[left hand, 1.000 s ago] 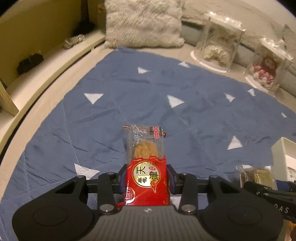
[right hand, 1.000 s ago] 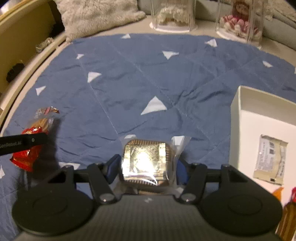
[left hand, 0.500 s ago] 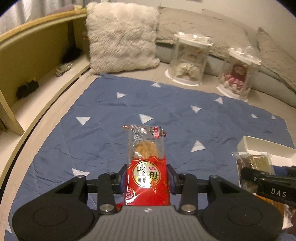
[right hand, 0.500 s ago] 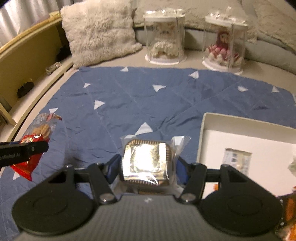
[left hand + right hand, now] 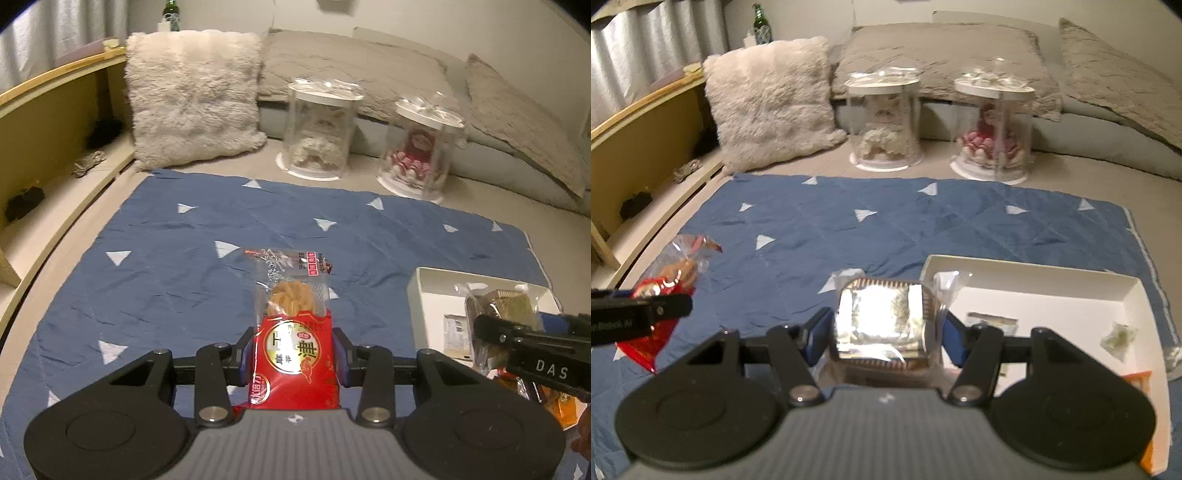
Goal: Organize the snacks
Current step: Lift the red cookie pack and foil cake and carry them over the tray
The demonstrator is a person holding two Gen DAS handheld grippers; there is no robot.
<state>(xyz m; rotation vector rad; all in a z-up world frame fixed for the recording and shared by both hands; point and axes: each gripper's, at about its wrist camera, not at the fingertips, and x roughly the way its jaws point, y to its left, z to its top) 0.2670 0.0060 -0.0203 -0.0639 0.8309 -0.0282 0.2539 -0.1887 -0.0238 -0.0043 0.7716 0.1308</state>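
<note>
My left gripper (image 5: 293, 356) is shut on a red snack packet (image 5: 293, 332) with a clear top showing a twisted pastry, held above the blue cloth (image 5: 184, 266). My right gripper (image 5: 881, 334) is shut on a clear-wrapped square biscuit pack (image 5: 881, 323) with a shiny gold face, held beside the left edge of the white tray (image 5: 1034, 271). The right gripper with its biscuit pack (image 5: 502, 306) shows at the right of the left wrist view, over the tray (image 5: 424, 291). The red packet (image 5: 665, 291) shows at the left of the right wrist view.
The tray holds a flat pale sachet (image 5: 991, 319), a small clear packet (image 5: 1119, 338) and orange wrappers (image 5: 1137, 380). Two clear domed jars (image 5: 319, 129) (image 5: 423, 144) and a fluffy pillow (image 5: 192, 96) stand behind the cloth. A wooden shelf (image 5: 48, 155) runs along the left.
Both grippers have risen and tilted back with their snacks, so more of the room shows. The right gripper has moved toward the tray.
</note>
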